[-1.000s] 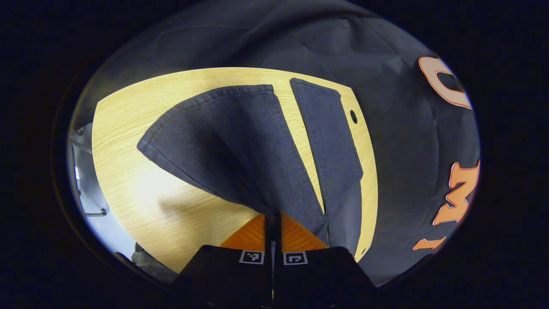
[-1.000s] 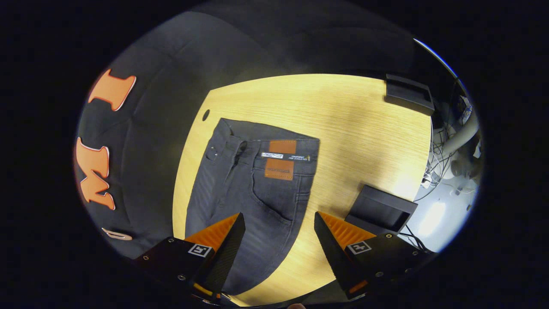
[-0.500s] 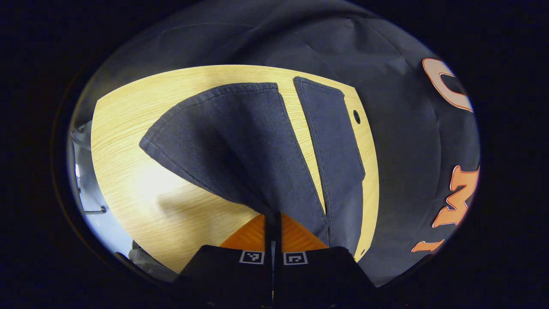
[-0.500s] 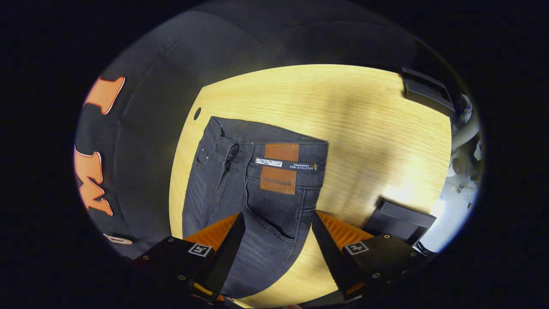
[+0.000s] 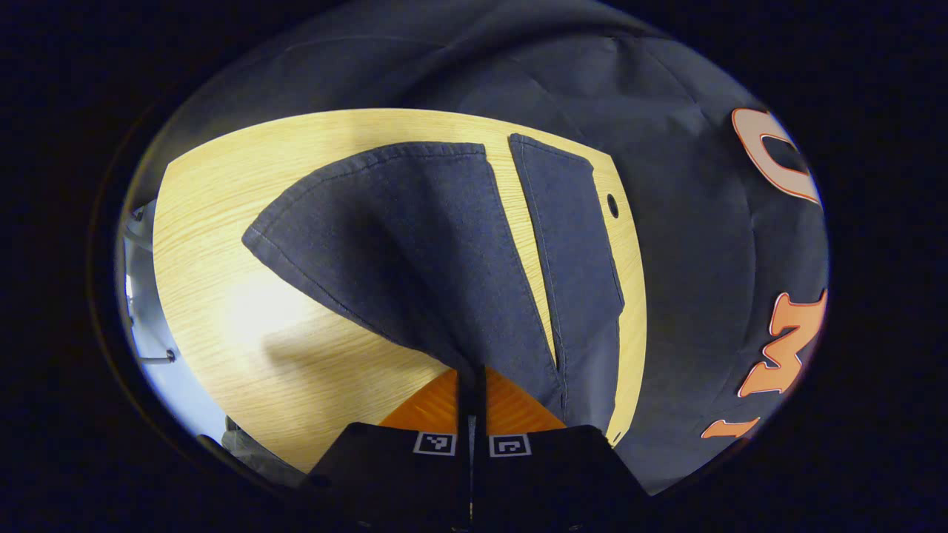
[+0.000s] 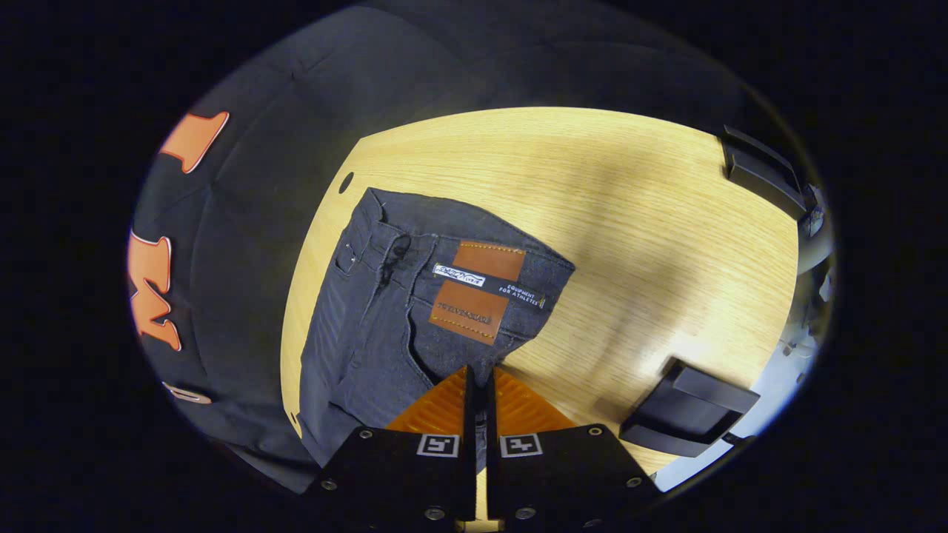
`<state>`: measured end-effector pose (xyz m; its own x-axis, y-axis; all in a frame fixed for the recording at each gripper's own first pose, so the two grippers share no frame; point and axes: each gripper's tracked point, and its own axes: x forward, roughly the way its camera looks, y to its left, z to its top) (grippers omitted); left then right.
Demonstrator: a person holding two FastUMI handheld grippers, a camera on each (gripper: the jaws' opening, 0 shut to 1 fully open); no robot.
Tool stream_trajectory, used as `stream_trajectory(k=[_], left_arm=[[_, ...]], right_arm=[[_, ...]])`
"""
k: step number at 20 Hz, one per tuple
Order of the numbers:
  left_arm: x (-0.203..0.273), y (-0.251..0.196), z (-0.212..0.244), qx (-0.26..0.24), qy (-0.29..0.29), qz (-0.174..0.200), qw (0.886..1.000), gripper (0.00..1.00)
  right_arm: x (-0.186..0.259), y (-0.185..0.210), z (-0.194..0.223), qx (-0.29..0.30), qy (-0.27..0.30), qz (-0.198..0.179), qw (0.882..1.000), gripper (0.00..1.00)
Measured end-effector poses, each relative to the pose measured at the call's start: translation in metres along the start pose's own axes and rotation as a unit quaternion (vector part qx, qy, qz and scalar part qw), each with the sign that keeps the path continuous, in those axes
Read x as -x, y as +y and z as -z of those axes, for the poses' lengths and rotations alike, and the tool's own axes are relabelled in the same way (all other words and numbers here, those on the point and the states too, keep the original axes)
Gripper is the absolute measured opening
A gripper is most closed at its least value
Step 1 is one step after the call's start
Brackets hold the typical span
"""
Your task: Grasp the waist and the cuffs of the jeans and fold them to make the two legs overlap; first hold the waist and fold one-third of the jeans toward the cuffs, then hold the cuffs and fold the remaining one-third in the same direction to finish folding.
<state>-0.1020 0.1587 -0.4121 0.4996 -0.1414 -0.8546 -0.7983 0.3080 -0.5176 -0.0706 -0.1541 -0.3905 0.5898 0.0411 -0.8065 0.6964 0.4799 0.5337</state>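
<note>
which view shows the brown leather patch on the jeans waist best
The right gripper view: the brown leather patch lies face-up on the waistband of the jeans, just ahead of the right gripper. The left gripper view shows the legs and cuffs instead.

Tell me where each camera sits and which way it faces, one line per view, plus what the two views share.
Left gripper view: rides the left gripper, looking along its closed fingers at the jeans' two legs and cuffs on the table.
Right gripper view: rides the right gripper, facing the waist with its leather patch, fingers closed on denim; black trays beside.
Shared: the same jeans, wooden table, dark booth wall.
</note>
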Motion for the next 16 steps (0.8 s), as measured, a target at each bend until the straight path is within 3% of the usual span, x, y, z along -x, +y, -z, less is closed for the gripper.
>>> stream_trajectory(k=[4, 9, 13, 16], left_arm=[[0.011, -0.004, 0.005, 0.012, 0.004, -0.01, 1.0, 0.02], [0.036, 0.0, 0.011, -0.018, 0.026, -0.1, 0.994, 0.02], [0.045, -0.023, 0.003, -0.024, 0.042, -0.124, 0.991, 0.02], [0.054, -0.033, 0.001, 0.006, 0.065, -0.153, 0.986, 0.02]], right_arm=[[0.021, 0.023, -0.01, 0.019, -0.013, -0.015, 1.0, 0.06], [0.036, 0.062, -0.026, 0.049, -0.01, -0.028, 0.998, 0.06], [0.043, 0.097, -0.046, 0.053, -0.006, -0.043, 0.998, 0.06], [0.038, 0.125, -0.06, 0.057, -0.003, -0.049, 0.997, 0.06]])
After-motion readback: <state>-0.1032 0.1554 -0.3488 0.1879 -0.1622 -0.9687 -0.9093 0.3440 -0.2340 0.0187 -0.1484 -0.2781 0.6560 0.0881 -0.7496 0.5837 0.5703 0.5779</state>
